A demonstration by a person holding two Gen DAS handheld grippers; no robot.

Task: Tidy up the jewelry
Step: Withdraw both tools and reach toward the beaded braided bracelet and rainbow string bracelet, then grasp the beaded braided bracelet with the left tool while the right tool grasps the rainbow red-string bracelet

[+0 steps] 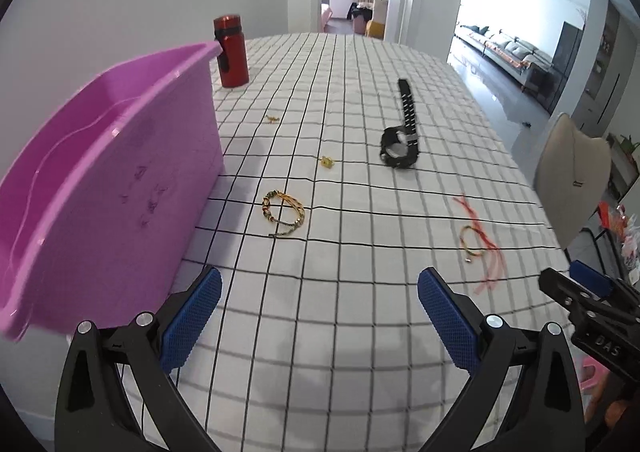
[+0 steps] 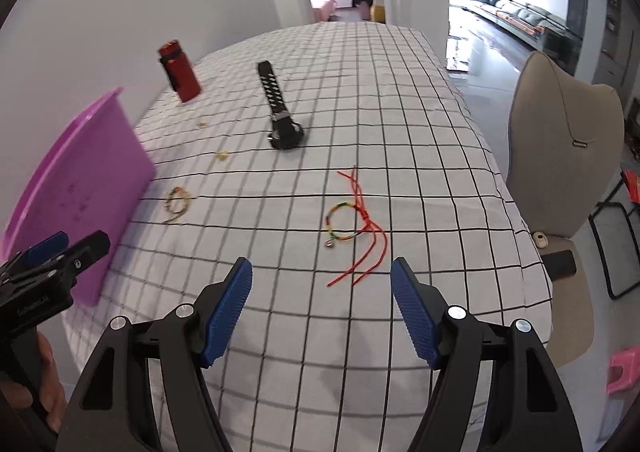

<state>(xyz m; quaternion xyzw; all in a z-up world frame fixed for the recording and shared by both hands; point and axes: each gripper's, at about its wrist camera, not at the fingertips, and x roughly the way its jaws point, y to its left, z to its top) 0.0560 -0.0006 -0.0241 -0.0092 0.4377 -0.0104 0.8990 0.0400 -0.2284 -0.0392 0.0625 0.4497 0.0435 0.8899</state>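
A: The left gripper [image 1: 319,292] is hanging over the checked surface [image 1: 360,332] with its blue pads spread wide and nothing between them. The bin [image 1: 120,180] is our landmark. What is the left view giving?

B: It is looking into the bin's hollow, so its inner wall is showing. Just right of the bin's near corner a gold bracelet [image 1: 283,214] is lying flat. Farther right, well apart from the bin, the watch [image 1: 401,132] is lying with its strap stretched away. A small charm [image 1: 327,162] is sitting between bracelet and watch, and another charm [image 1: 271,118] is lying beyond it, toward the red bottle [image 1: 231,50] standing behind the bin's far corner.

A: And the right view?

B: The right gripper [image 2: 321,284] is also hovering with pads wide apart, holding nothing. Here only the bin's [image 2: 80,180] outer side is showing. The cord bracelet [image 2: 346,222] is showing sharply, its red strings trailing toward the gripper; in the left view it [image 1: 474,242] is blurring near the right edge.

A: Anything else differing?

B: The right view is catching a chair [image 2: 560,140] beside the surface [image 2: 400,112], and the left gripper [image 2: 56,252] from the side, next to the bin.
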